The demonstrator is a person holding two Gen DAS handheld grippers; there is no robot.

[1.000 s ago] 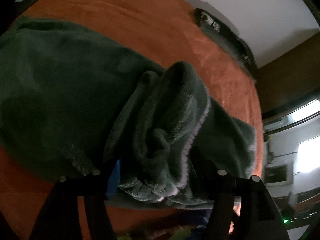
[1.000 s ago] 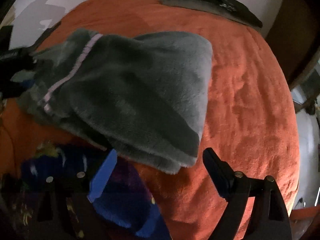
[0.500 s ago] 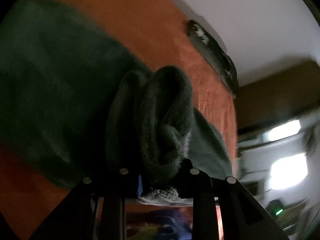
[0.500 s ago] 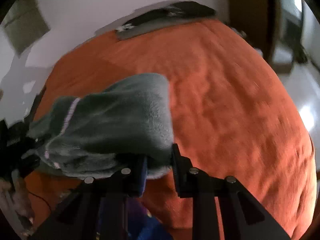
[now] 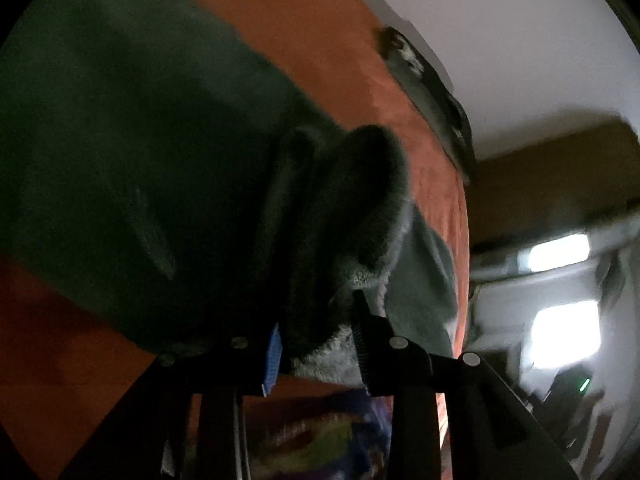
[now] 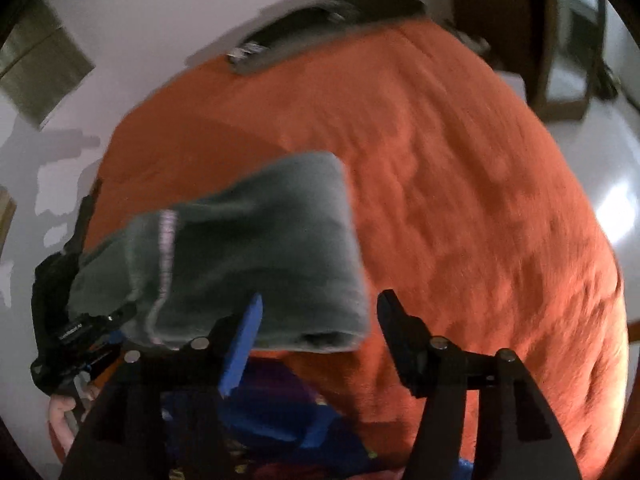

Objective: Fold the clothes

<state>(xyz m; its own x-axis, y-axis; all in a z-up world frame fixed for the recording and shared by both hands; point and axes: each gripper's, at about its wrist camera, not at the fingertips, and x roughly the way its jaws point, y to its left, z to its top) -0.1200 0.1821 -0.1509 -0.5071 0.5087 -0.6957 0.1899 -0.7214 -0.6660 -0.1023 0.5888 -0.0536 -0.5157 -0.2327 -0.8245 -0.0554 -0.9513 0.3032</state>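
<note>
The left hand-held gripper (image 5: 316, 344) has a bunched edge of the grey-green fleece garment (image 5: 160, 160) between its fingers, and the thick folds fill the gap while the jaws are easing apart; the pads appear to press on the cloth on both sides. From there the garment spreads ahead and to the left of this gripper over the orange bed (image 5: 320, 32). The right hand-held gripper (image 6: 320, 316) stands with a wide gap and its jaws are opening; the folded corner of the garment lies just ahead of its blue left finger (image 6: 240, 348) and partly between the fingers, but the black right finger (image 6: 400, 332) is clear of the cloth. To the left of the right gripper, the other gripper's black body is seen at the garment's striped edge. A dark blue patterned cloth (image 6: 288, 412) lies beneath the right gripper.
</note>
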